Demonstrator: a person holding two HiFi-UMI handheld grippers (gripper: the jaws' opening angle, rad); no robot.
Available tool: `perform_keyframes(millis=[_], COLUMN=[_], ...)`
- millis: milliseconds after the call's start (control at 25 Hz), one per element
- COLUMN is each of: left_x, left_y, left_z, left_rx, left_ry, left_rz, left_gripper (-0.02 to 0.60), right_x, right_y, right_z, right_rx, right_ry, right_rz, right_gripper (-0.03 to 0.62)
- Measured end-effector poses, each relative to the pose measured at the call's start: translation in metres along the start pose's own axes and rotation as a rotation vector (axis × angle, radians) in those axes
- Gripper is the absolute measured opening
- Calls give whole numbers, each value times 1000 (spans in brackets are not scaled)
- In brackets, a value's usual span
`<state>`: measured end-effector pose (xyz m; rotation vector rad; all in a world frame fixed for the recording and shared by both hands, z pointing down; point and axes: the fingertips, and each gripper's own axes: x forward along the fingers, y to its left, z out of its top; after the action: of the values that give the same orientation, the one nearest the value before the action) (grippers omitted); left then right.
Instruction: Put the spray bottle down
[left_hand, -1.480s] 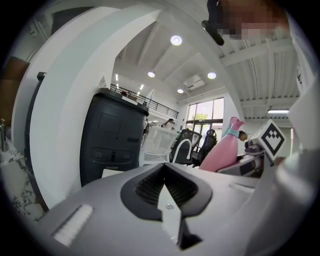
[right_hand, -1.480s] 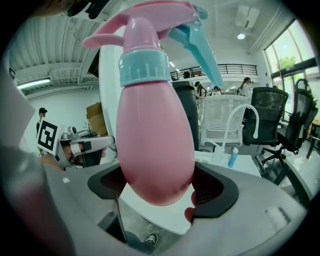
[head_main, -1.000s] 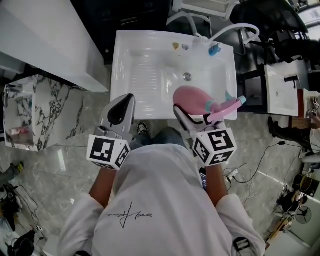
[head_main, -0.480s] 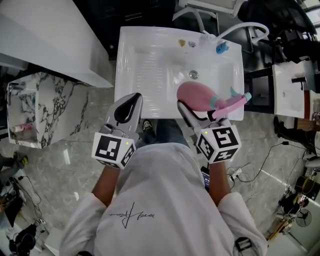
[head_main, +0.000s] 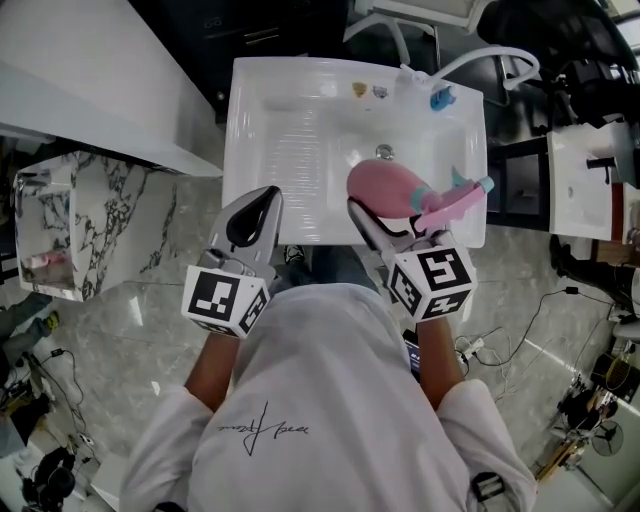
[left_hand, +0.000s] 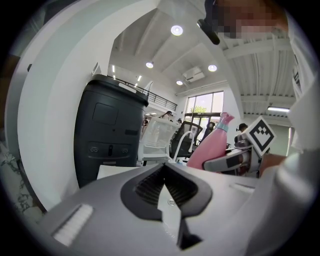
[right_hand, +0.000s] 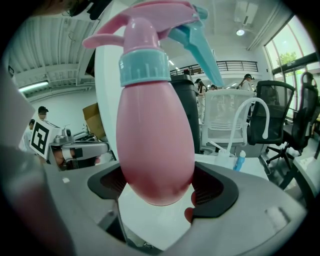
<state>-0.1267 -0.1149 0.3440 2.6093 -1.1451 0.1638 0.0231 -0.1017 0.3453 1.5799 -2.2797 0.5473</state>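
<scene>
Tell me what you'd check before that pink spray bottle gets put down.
1. Grip: right gripper clamps the spray bottle by its body: ok.
2. Landing spot: bare white sink shows beside the bottle: ok.
3. Small items at the sink's back edge stand apart from the bottle: ok.
4. Left gripper shut, empty, off to the side: ok.
5. Bottle's height above the sink: cannot tell.

Bright, even light comes from tall windows (left_hand: 204, 106) and round recessed ceiling lamps (left_hand: 176, 30). The glossy white washbasin (head_main: 300, 140) glares. Both gripper views bulge fisheye-wise, with black corners.
</scene>
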Motion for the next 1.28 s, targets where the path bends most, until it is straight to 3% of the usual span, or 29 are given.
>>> perform_keyframes(millis=[1280], left_x=[36], left_y=[31], left_z=[4], left_rx=[-57], left_ry=[17], left_rz=[137], left_gripper=[54], right_x=[70], right_y=[-39], right_z=[8], right_rx=[-23], right_ry=[80], right_rz=[92], right_gripper=[390])
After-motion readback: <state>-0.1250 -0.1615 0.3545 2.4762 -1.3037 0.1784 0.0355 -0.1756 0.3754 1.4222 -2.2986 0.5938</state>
